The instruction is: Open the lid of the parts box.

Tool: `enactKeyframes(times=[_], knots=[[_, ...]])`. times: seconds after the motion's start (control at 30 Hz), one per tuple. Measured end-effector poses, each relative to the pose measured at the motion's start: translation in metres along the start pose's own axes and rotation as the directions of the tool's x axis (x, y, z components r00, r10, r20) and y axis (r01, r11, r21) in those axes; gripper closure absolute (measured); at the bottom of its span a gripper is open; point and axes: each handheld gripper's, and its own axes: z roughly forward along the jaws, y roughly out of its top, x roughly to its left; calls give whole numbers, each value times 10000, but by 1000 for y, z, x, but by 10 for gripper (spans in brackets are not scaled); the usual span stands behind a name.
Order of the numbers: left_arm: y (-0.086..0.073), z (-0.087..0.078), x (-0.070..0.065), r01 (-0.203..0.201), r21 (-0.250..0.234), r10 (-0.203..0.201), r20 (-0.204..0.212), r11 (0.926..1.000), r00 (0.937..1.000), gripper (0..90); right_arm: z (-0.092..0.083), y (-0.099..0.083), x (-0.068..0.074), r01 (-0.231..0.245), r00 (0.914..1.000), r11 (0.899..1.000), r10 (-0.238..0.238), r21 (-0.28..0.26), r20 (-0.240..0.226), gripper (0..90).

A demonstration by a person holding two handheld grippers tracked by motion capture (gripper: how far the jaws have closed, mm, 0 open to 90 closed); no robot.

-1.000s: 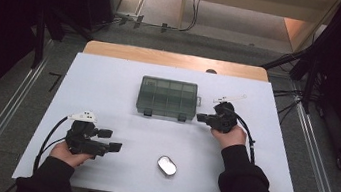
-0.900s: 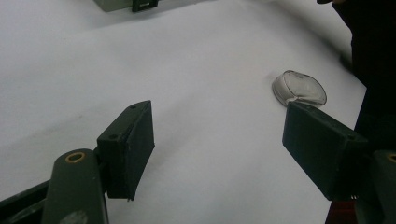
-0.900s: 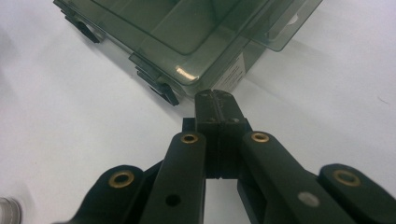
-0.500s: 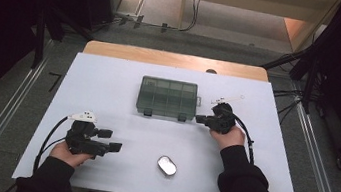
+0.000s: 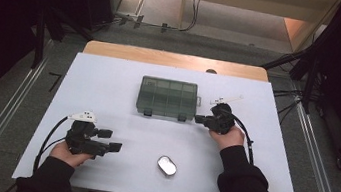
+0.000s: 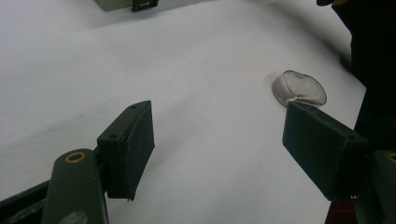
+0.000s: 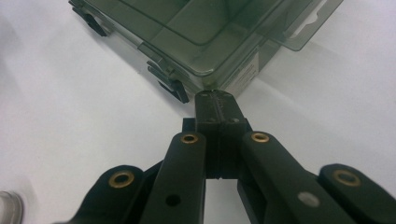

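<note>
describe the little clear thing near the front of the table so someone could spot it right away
On the white table, look toward the near edge, between the person's two forearms. There lies a small clear rounded case, flat on the surface. Unlike the big dark compartment box farther back, it is tiny, pale and glossy.

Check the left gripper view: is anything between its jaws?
No, the left gripper stands open over bare white table, with the small clear dish lying beyond its jaws.

floor (image 5: pixel 16 99): grey | table (image 5: pixel 110 77): white, wooden far edge | surroundings: dark
</note>
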Motion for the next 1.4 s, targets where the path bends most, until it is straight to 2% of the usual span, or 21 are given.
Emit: enactKeyframes(times=[1.0, 1.27, 1.4], knots=[[0, 0, 0, 18, -40, -18, 0, 10000, 10000, 251, -8, 3, 3, 64, 9999, 9981, -71, -619, -116, 874], [1, 0, 0, 38, -78, -38, 28, 10000, 10000, 251, -8, 5, 5, 125, 9998, 9943, -138, -1055, -114, 871], [1, 1, 1, 93, -62, -92, 40, 9999, 9999, 251, -7, 7, 5, 102, 9998, 9940, -117, -1091, -128, 863]])
